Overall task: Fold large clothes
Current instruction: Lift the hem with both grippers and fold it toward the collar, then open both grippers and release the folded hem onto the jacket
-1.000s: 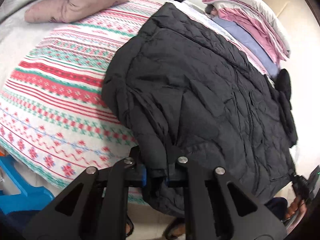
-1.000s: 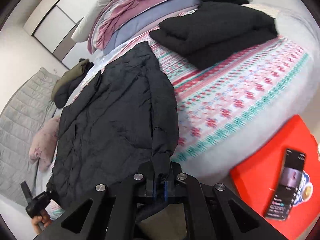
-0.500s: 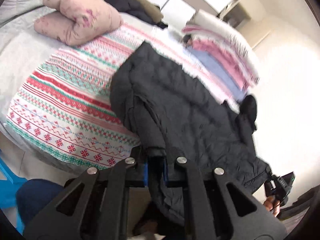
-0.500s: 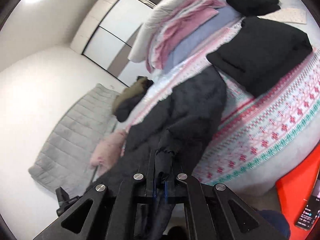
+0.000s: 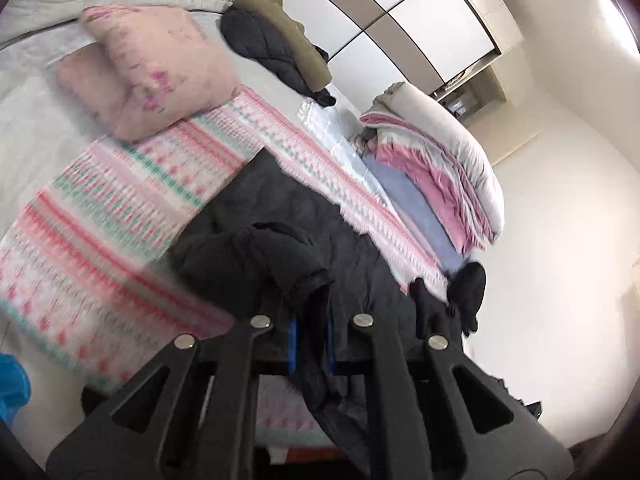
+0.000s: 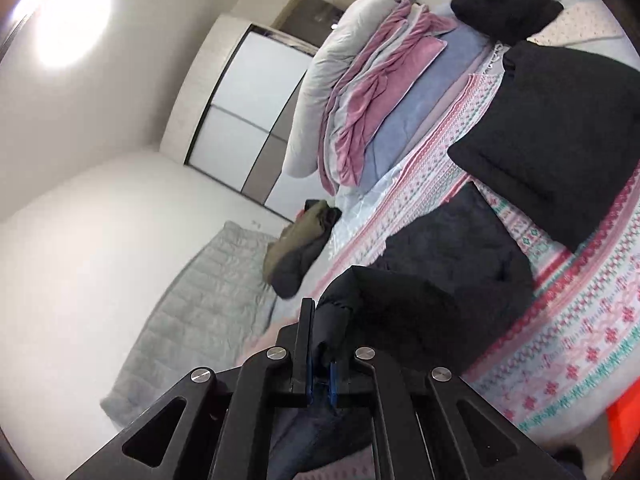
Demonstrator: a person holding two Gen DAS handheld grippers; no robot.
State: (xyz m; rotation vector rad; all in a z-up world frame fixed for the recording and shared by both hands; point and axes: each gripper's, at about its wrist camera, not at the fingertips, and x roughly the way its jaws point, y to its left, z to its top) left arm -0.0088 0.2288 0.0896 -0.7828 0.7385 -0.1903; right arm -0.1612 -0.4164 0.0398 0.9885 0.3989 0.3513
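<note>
A black quilted jacket point(image 5: 260, 220) lies on the patterned bedspread point(image 5: 120, 220), its near edge lifted and doubled back over itself. My left gripper point(image 5: 311, 340) is shut on a fold of the jacket's near edge. In the right wrist view the same jacket point(image 6: 460, 248) bunches up in front of my right gripper point(image 6: 321, 368), which is shut on another part of that edge. Both grippers hold the cloth raised above the bed.
A pink pillow point(image 5: 152, 76) lies at the head of the bed. An olive and black garment point(image 5: 280, 44) sits near the wardrobe. A stack of folded bedding point(image 5: 436, 164) and folded black clothes point(image 6: 560, 128) occupy the bed's far side.
Both grippers have lifted the jacket's near edge up and carried it forward over the bed. The jacket, flat a second ago, now folds over itself.
</note>
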